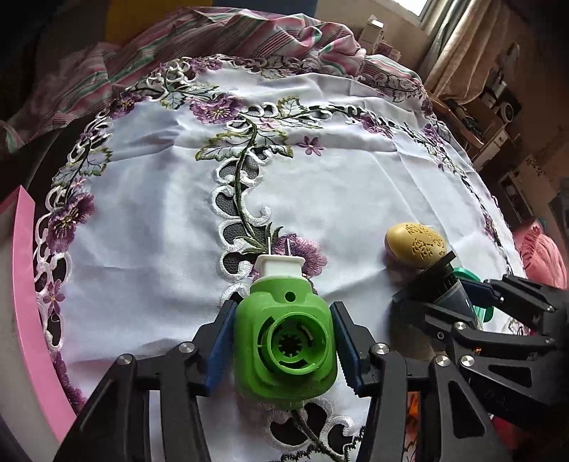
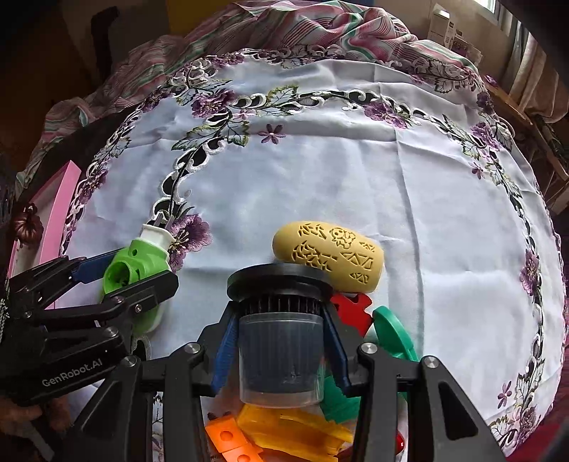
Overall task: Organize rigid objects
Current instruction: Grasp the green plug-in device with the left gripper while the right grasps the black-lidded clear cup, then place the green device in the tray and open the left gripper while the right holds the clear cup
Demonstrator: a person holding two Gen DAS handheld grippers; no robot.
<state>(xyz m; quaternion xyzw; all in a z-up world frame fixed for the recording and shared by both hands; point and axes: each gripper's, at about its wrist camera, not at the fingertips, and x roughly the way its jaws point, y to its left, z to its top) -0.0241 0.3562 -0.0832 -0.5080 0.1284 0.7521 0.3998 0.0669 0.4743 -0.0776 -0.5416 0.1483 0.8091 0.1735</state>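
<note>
A lived-in room of a home. The desk carries a white tablecloth (image 1: 355, 184) with cutwork edging and embroidered purple flowers and green leaves. At the far side lies a crumpled striped fabric (image 1: 227, 32) in pink, green and white, resembling bedding. At the far right hang beige curtains (image 1: 458, 53) beside a bright window; below them, along the right, stand cluttered shelves (image 1: 498, 117) holding small household items, too blurred to identify. Small cardboard boxes (image 2: 450, 30) sit at the far right edge. A pink board (image 1: 32, 302) borders the desk on the left.
</note>
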